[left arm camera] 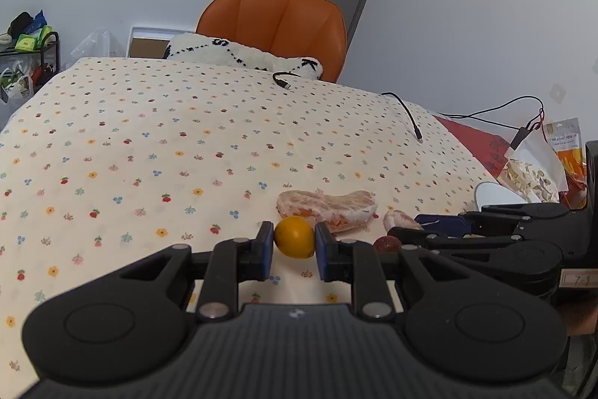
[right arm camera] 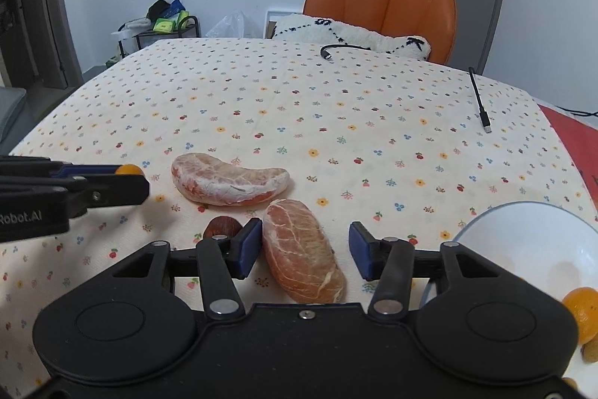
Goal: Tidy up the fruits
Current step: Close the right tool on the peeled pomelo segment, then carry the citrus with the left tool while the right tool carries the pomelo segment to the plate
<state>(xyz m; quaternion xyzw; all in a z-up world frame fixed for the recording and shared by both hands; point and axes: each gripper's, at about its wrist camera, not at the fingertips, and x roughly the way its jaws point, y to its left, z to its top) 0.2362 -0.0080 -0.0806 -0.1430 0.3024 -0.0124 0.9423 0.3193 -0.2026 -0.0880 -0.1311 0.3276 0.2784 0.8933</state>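
Two peeled pomelo segments lie on the flowered tabletop. The near segment sits between the right tool's part-open pads, untouched on its right side. At ten o'clock lies the curved segment, with one dark red fruit beside it. The left tool grips one small orange fruit. One white bowl stands at three o'clock; two black cables lie farther off.

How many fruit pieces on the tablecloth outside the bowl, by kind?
Peeled pink pomelo segments: 2, a curved one and a stubby one
Small round orange citrus fruit: 1
Small dark red round fruit: 1
Total: 4
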